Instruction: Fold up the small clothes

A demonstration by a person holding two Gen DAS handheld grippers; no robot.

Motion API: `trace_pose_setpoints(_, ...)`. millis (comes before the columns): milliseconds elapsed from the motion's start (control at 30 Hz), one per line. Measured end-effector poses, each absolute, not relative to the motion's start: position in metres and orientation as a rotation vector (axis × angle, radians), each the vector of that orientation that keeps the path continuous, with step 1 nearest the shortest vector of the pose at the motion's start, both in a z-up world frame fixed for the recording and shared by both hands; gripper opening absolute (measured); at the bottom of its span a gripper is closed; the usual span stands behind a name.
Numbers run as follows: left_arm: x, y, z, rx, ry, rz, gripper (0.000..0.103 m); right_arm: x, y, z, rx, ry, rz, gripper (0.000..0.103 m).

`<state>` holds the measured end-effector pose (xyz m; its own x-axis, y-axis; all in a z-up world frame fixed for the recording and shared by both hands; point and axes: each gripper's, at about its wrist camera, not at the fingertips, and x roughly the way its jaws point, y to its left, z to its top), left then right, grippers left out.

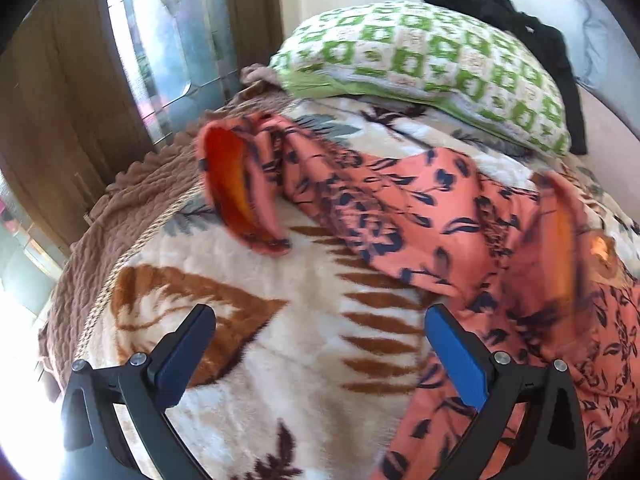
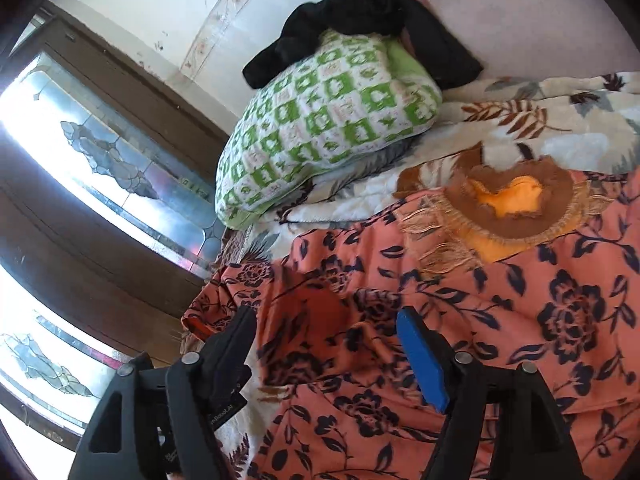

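The left gripper (image 1: 320,322) hangs with its jaws spread wide and nothing between them, over the leaf-patterned blanket (image 1: 248,360). Its right finger sits at the edge of the salmon floral garment (image 1: 404,216), which lies rumpled across the blanket with one sleeve (image 1: 244,192) turned up toward the window (image 1: 168,40).

The right gripper (image 2: 326,330) is wide too, gripping nothing, poised just above the same garment (image 2: 500,312). The neckline (image 2: 516,208), trimmed in brown with an orange lining, faces the far side. Beyond it a green-checked pillow (image 2: 320,128) rests on the blanket (image 2: 560,120), with a black cloth (image 2: 360,16) draped over its top.
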<state>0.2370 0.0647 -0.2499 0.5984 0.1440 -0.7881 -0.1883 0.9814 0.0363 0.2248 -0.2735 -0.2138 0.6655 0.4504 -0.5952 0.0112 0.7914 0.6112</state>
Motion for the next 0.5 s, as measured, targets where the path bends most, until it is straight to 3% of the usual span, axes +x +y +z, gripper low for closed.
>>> trace_pose_setpoints(333, 0.242, 0.018, -0.236, -0.023, 0.797, 0.056, 0.103, 0.151, -0.438, -0.269, 0.780, 0.729, -0.096, 0.076)
trace_pose_setpoints(467, 0.258, 0.007, -0.246, -0.021, 0.837, -0.022, 0.080, 0.168, -0.477, -0.282, 0.783, 0.726, -0.180, 0.076)
trace_pose_setpoints(500, 0.261, 0.004, -0.247, -0.016, 0.839, -0.026, 0.078, 0.178, -0.477, -0.284, 0.760, 0.739, -0.182, 0.076)
